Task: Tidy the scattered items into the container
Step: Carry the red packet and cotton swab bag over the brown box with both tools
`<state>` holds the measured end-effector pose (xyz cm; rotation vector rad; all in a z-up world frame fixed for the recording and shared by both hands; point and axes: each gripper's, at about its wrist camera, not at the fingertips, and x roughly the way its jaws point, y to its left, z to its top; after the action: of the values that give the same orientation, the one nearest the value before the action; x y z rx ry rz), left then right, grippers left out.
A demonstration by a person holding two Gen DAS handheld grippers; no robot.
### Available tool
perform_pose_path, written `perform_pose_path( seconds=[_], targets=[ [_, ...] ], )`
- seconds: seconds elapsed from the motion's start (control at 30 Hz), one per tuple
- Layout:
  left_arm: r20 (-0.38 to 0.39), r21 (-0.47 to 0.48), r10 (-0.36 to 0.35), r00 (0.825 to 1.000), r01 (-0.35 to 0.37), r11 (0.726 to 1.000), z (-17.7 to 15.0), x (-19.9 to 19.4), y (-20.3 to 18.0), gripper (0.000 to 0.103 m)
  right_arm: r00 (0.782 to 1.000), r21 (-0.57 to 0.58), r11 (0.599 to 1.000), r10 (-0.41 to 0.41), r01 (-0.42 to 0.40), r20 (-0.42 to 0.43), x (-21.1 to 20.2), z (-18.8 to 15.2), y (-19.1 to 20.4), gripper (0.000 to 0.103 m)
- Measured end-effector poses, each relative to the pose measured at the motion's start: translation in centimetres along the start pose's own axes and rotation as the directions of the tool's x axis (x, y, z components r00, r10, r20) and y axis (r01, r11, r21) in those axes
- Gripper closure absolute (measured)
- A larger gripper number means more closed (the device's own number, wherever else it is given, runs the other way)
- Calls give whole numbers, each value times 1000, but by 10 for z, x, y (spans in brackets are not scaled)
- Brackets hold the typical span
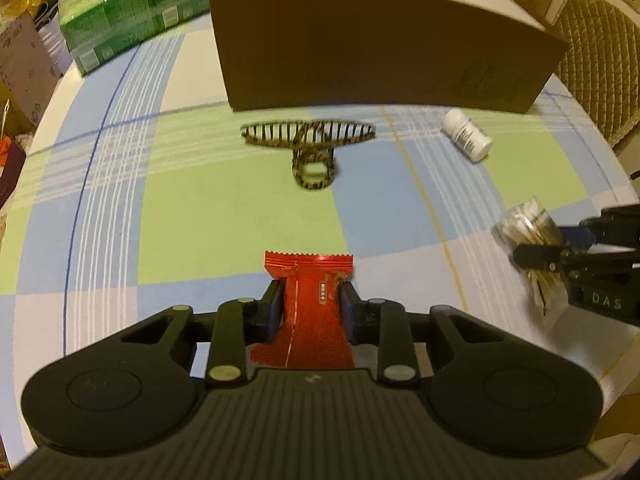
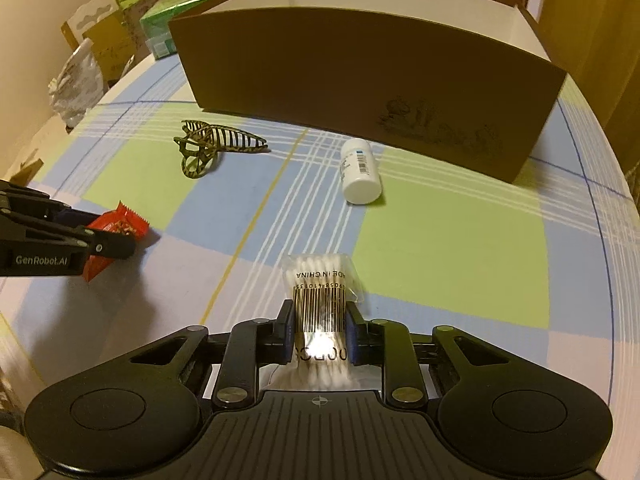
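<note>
your left gripper [image 1: 311, 300] is clamped on a red snack packet [image 1: 308, 312], your right gripper [image 2: 318, 330] on a cotton swab bag [image 2: 320, 300]. both sit short of the cardboard box [image 2: 360, 92]; next, lift them over its wall. a hair claw [image 2: 212, 146] and white bottle [image 2: 360, 172] remain on the tablecloth [image 2: 440, 240].

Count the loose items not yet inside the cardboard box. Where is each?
4. The red snack packet is in the left gripper, the cotton swab pack in the right gripper; the hair claw and white bottle lie on the tablecloth. The box interior is mostly hidden.

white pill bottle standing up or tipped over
Tipped over: the white pill bottle lies on its side on the checked tablecloth, in front of the cardboard box.
</note>
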<state>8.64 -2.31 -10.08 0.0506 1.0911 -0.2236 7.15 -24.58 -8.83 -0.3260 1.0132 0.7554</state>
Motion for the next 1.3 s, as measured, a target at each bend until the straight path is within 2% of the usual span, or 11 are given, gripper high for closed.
perform_pose_path(
  seconds=[0.23,0.43,0.87,1.03,1.3],
  targets=[
    [45,7,-14,999,14,1000,10,-21,-4,78,999,54,998,19,-22,41,-20,6,-7,76],
    [76,22,-23,997,21,1000,19,-35,-11,78,997,55,998,27,-31,68,-30,13,-6,76],
    [114,40,-47,992,42,998,31,-46,-20,78,993,67,994,76,-83,91,-38,26,-1,76],
    [134,53,-58,989,51,997,44,-47,-23,78,986,68,990,112,-121,122,-42,40,0,76],
    [196,86,-73,978,57,995,81,-53,-25,78,972,47,992,107,-120,210,-52,82,-5,76]
  ],
)
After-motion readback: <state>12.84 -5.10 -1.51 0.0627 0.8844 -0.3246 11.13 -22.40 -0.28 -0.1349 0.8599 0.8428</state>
